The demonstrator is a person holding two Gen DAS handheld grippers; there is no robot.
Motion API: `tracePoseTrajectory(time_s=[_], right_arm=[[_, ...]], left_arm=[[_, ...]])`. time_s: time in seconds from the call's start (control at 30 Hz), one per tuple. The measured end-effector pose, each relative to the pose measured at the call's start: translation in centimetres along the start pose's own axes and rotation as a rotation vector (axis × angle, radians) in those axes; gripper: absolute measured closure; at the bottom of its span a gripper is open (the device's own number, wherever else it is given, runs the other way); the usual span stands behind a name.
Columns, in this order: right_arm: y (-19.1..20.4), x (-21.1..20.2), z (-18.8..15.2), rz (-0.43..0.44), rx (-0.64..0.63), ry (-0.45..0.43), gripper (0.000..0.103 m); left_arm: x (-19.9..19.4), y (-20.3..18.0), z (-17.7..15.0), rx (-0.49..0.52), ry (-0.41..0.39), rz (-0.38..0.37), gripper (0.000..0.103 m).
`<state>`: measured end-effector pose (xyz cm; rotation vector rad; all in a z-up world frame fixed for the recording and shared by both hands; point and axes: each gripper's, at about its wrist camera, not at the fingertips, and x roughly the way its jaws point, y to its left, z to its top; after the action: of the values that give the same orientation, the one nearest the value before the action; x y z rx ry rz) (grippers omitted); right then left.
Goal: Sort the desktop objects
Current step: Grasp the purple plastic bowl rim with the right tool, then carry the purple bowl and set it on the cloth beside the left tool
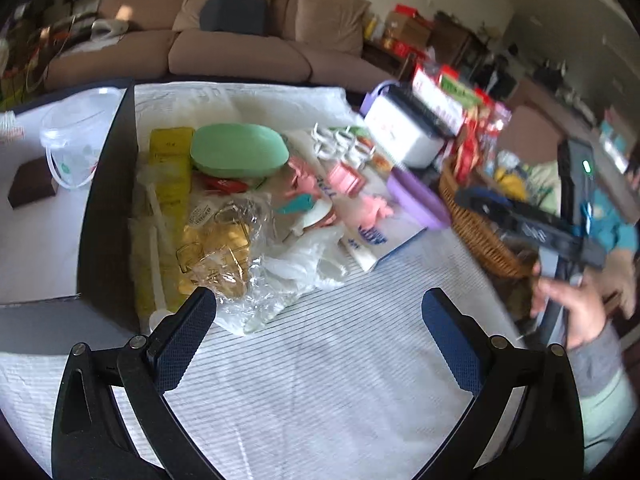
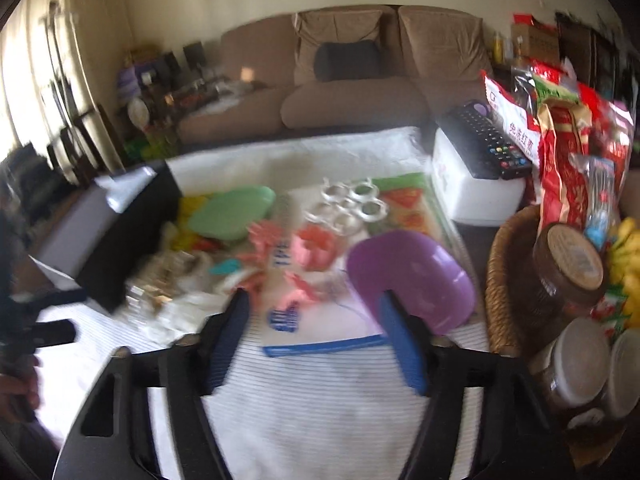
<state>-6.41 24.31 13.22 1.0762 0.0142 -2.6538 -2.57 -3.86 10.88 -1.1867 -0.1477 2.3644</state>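
left gripper (image 1: 318, 312) wide open, empty, over striped cloth (image 1: 320, 360) | right gripper (image 2: 314, 322) parted, empty | purple oval lid (image 2: 412, 280) near cloth's right edge, long axis diagonal, beside wicker basket (image 2: 500, 280) | green oval lid (image 1: 239, 152) by black box (image 1: 108, 200) | brown sofa (image 1: 240, 40) behind.

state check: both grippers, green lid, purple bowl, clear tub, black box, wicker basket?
left gripper: open, empty, above the striped cloth
right gripper: open, empty
green lid: lying flat on the pile
purple bowl: tipped on its side
clear tub: upright, no lid
black box: open
wicker basket: full of jars and packets
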Motion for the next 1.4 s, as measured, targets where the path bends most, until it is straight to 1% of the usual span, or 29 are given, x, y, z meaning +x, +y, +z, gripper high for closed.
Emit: tracePoseTrajectory(time_s=[0.03, 0.07, 0.13, 0.2, 0.27, 0.3, 0.33, 0.37, 0.43, 0.5, 0.57, 0.63, 0.7, 0.83, 0.93, 0.97, 1.07, 1.1, 1.13, 1.17, 1.2, 1.23, 1.27, 1.33, 1.37, 1.4], right_arm=[[-0.3, 1.1, -0.1, -0.022, -0.017, 0.019, 0.063], [-0.7, 2.1, -0.2, -0.034, -0.026, 0.036, 0.064], [-1.2, 4.0, -0.4, -0.054, -0.057, 0.071, 0.064], [-1.2, 5.7, -0.5, -0.089, -0.104, 0.103, 0.064], [-1.1, 6.8, -0.7, -0.105, -0.13, 0.115, 0.065], [-1.0, 7.4, -0.8, -0.113, -0.14, 0.127, 0.072], [-0.8, 8.1, -0.9, -0.119, -0.151, 0.144, 0.086], [-0.7, 8.8, -1.2, -0.133, -0.167, 0.162, 0.09], [-0.1, 9.9, -1.9, -0.183, -0.222, 0.19, 0.091], [0.6, 10.2, -2.4, -0.221, -0.282, 0.183, 0.093], [1.2, 9.9, -2.6, -0.225, -0.313, 0.174, 0.095], [1.5, 9.3, -2.7, -0.193, -0.316, 0.169, 0.096], [2.1, 8.4, -2.8, -0.124, -0.313, 0.174, 0.096], [4.3, 5.6, -3.7, 0.105, -0.296, 0.206, 0.096], [6.7, 4.0, -5.3, 0.253, -0.285, 0.278, 0.096], [7.4, 3.6, -5.7, 0.287, -0.281, 0.301, 0.096], [8.6, 2.5, -6.9, 0.428, -0.214, 0.386, 0.094], [8.8, 2.1, -7.2, 0.445, -0.19, 0.399, 0.093], [8.7, 1.4, -7.4, 0.443, -0.164, 0.4, 0.086], [8.2, 0.9, -7.5, 0.419, -0.133, 0.395, 0.08], [7.2, 0.2, -7.4, 0.372, -0.087, 0.378, 0.064], [6.2, -0.5, -7.3, 0.337, -0.048, 0.352, 0.052], [5.0, -1.2, -7.1, 0.288, -0.01, 0.323, 0.048], [2.3, -1.5, -6.8, 0.146, 0.064, 0.291, 0.044], [1.0, -1.2, -6.8, 0.099, 0.114, 0.29, 0.044], [-0.1, -0.7, -6.8, 0.076, 0.16, 0.294, 0.044]], left_arm=[[0.5, 0.2, 0.0, 0.005, 0.008, -0.002, 0.0], [0.9, 0.4, -0.1, -0.001, 0.021, -0.015, 0.0], [1.2, 1.0, -0.3, -0.036, 0.045, -0.049, 0.0], [1.3, 1.5, -0.4, -0.056, 0.053, -0.059, 0.0], [1.4, 1.8, -0.6, -0.068, 0.06, -0.071, 0.0], [1.5, 1.9, -0.6, -0.073, 0.064, -0.074, 0.0], [1.5, 2.0, -0.7, -0.08, 0.068, -0.081, 0.0], [1.4, 2.0, -1.1, -0.087, 0.071, -0.092, 0.0], [1.2, 2.2, -1.8, -0.12, 0.084, -0.139, 0.0], [1.0, 2.7, -2.3, -0.159, 0.1, -0.179, 0.0], [1.0, 3.2, -2.7, -0.194, 0.11, -0.213, 0.0], [0.5, 3.4, -3.5, -0.222, 0.114, -0.232, 0.0], [0.4, 3.8, -3.5, -0.249, 0.114, -0.252, 0.0], [-0.1, 4.1, -3.9, -0.271, 0.113, -0.251, 0.0], [-0.1, 4.1, -4.0, -0.276, 0.117, -0.243, 0.0], [-0.1, 4.0, -4.1, -0.281, 0.119, -0.243, 0.0], [0.4, 3.6, -4.4, -0.279, 0.139, -0.239, 0.0], [0.5, 3.2, -4.5, -0.266, 0.147, -0.231, 0.0], [0.7, 2.8, -4.6, -0.245, 0.157, -0.221, 0.0], [1.0, 2.2, -4.8, -0.217, 0.168, -0.204, 0.0], [1.2, 1.7, -4.9, -0.193, 0.177, -0.184, 0.0], [1.4, 1.2, -4.9, -0.174, 0.184, -0.171, 0.0], [1.6, 0.7, -5.0, -0.156, 0.19, -0.164, 0.0], [2.2, 0.0, -5.0, -0.14, 0.197, -0.162, 0.0], [2.5, -0.4, -5.0, -0.138, 0.202, -0.169, 0.0], [2.9, -0.8, -5.1, -0.134, 0.208, -0.175, 0.0]])
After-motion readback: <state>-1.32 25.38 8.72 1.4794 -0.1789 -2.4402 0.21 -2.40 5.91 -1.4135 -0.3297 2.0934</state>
